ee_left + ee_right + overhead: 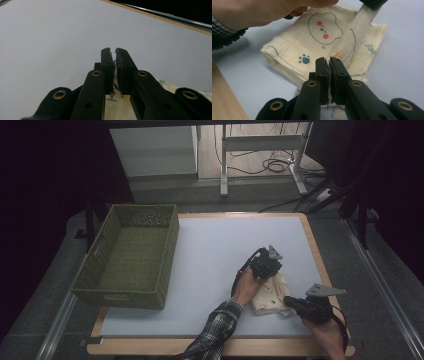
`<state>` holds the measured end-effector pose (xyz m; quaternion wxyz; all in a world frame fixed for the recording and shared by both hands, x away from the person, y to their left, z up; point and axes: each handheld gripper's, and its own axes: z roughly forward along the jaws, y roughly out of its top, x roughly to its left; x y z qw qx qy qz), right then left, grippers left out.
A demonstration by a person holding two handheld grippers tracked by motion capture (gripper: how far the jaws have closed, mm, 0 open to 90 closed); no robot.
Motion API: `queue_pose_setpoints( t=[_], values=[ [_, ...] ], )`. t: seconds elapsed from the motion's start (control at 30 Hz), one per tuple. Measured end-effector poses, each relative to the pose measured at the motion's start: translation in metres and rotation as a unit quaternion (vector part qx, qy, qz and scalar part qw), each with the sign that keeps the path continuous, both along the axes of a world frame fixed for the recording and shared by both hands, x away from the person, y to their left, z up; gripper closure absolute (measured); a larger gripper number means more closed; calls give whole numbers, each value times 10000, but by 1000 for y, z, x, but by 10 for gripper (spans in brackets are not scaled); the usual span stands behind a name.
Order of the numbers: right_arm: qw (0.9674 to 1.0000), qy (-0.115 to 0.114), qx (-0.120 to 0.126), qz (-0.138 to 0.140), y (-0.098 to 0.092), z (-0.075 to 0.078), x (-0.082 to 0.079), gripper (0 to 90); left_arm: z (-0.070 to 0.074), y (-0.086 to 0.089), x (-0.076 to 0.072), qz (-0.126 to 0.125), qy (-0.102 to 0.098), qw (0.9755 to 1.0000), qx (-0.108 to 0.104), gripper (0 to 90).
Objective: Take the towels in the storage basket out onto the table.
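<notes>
A cream cloth (pixel 272 295) printed with a bear face and a paw lies folded at the table's right front. My left gripper (pixel 271 269) is shut on a thin fold of the cloth (pixel 117 105), which shows between its jaws (pixel 113 53). In the right gripper view this fold rises as a taut strip to the left gripper (pixel 372 2) at the top. My right gripper (pixel 288 300) is shut on the near edge of the cloth (pixel 312 42), its jaws (pixel 329 62) pressed together on the fabric. A person's hand (pixel 262 12) sits just left of the cloth.
A green woven basket (pixel 125 292) stands on the left edge of the light blue table top (pixel 210 250), with nothing visible inside. The table's wooden rim (pixel 320 265) runs close to the right of the cloth. A desk frame and cables (pixel 270 165) lie on the floor beyond.
</notes>
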<state>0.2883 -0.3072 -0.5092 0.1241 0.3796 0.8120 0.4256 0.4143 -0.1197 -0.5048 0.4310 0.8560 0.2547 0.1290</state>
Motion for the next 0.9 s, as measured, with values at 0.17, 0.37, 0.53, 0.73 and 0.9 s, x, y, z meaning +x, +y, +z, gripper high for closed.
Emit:
queue_pose_setpoints(
  t=[0.17, 0.37, 0.53, 0.73, 0.9],
  values=[
    [9999, 35, -30, -90, -3, -3, 2, 790, 0, 4, 0, 158, 63, 9996, -240, 622],
    [9995, -95, -120, -260, -15, 4, -2, 693, 12, 20, -5, 294, -66, 9992, -261, 505],
    [9986, -185, -174, -470, -28, 11, -5, 655, 16, 44, -13, 276, -66, 9995, -112, 487],
    [9982, -326, -144, -484, -21, 23, 3, 579, 7, 70, -23, 321, 76, 9994, 48, 487],
    [9978, -298, -394, -434, -4, 18, 17, 557, -11, 81, -23, 473, 188, 9982, 324, 487]
  ],
)
